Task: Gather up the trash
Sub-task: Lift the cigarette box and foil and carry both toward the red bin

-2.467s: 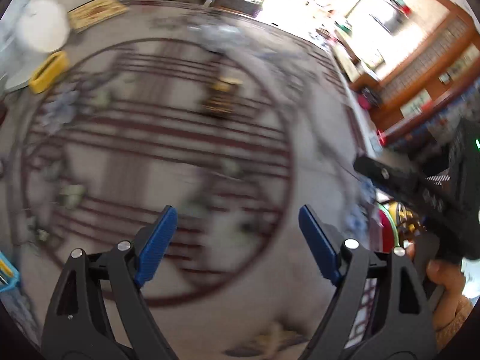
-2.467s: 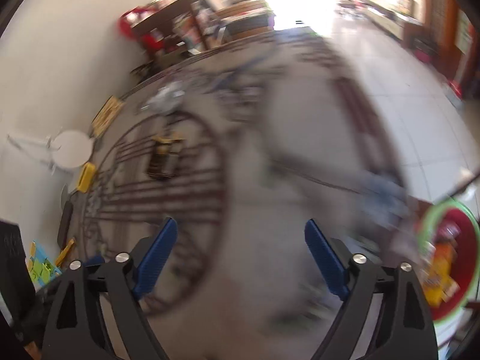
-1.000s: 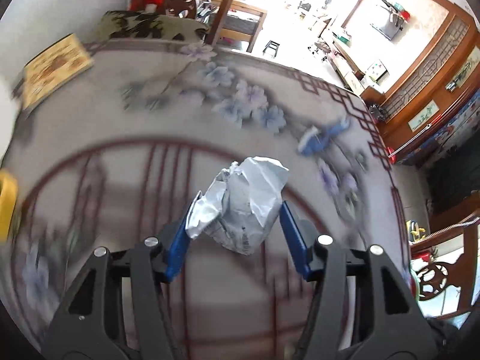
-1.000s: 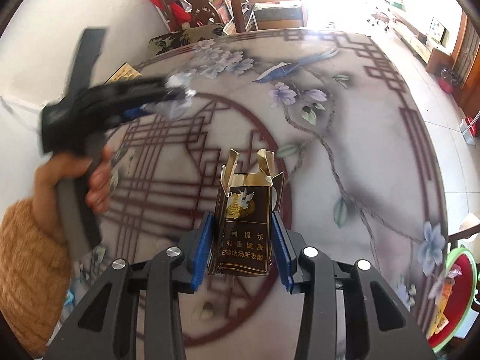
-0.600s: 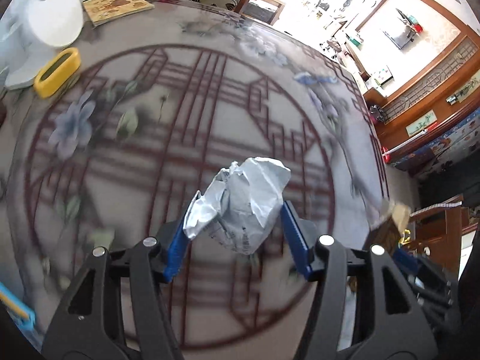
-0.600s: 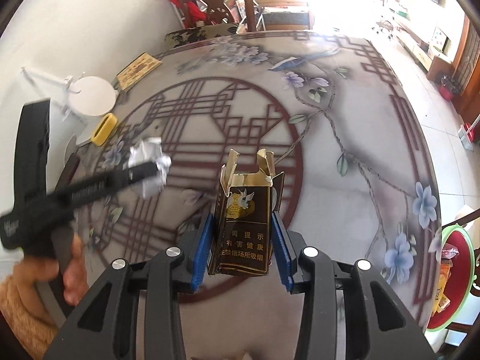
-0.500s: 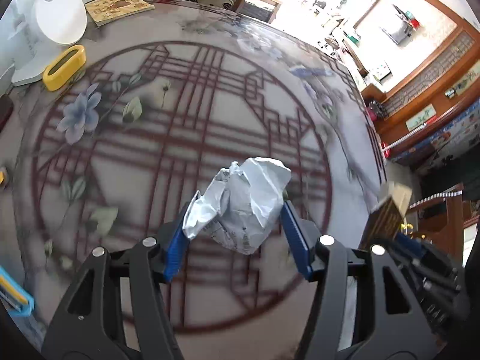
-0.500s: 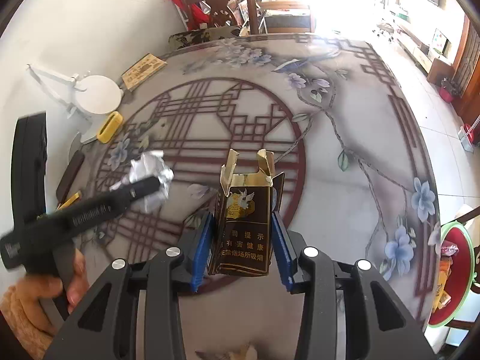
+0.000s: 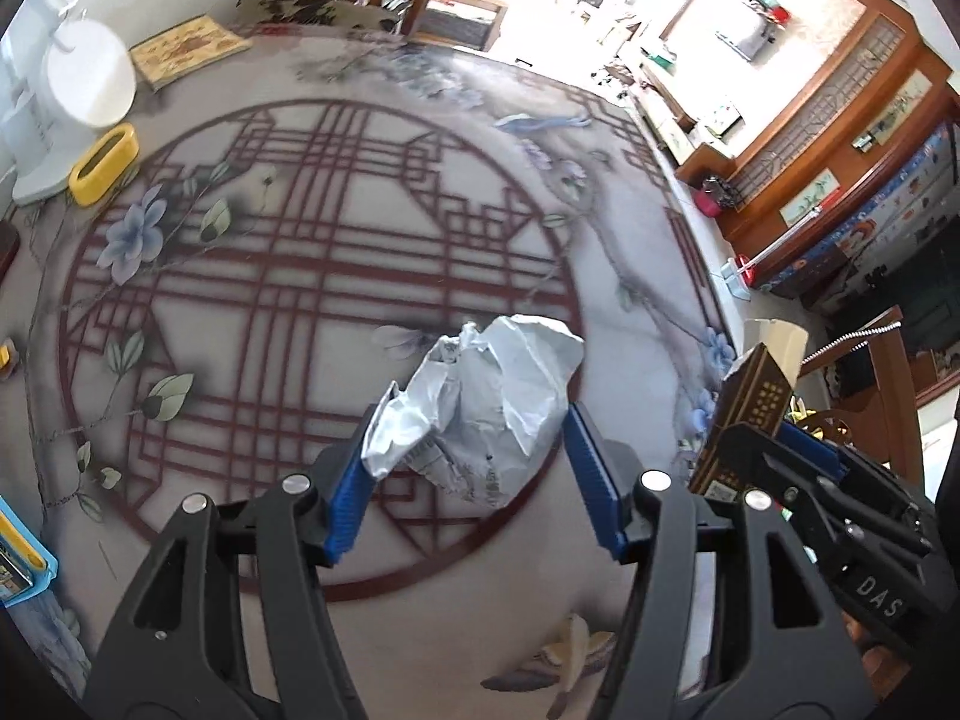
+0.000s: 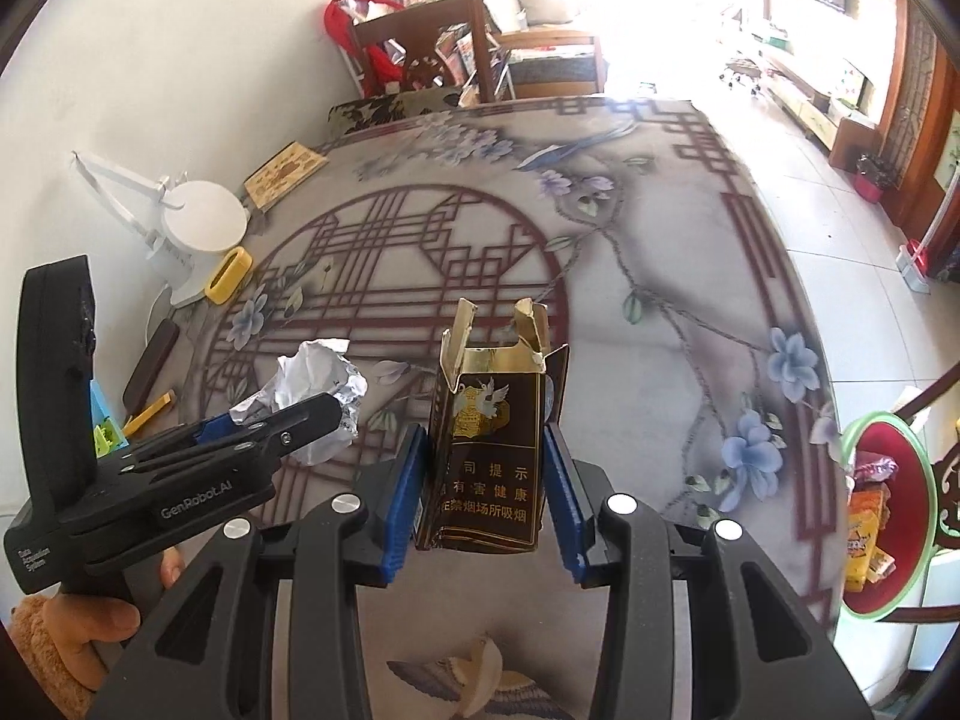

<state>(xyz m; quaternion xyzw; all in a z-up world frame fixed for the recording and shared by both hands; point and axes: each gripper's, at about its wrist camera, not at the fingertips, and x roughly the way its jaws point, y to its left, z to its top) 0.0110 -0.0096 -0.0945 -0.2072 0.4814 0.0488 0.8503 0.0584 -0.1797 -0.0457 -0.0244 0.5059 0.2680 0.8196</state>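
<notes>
The crumpled paper ball (image 9: 480, 402) sits between the blue pads of the left gripper (image 9: 474, 480), which is closed on it and holds it above the patterned table (image 9: 300, 276). It looks very light and soft. The pads press its lower folds, and one loose flap hangs over the left pad, so I judge the hold is good enough but the ball can slip out if the jaws relax. A grip across its thick middle seems the safest.

The torn cigarette pack (image 10: 489, 450) stands upright in the right gripper (image 10: 483, 495), whose jaws are clamped on its two narrow sides. It is thin cardboard, open and ragged at the top, probably empty and light. It is stiff along its edges but it will crush if squeezed more, so holding it low, as now, seems right.

Both pieces hang clear of the table, and the two grippers are near each other, side by side. In the right wrist view the table edge curves on the right, and beyond and below it stands a bin (image 10: 888, 516) with a green rim, already with some wrappers inside. The way to it over the edge looks free. At the far left side a white stand (image 10: 198, 222) and a yellow holder (image 10: 228, 273) sit well apart from the grippers.
</notes>
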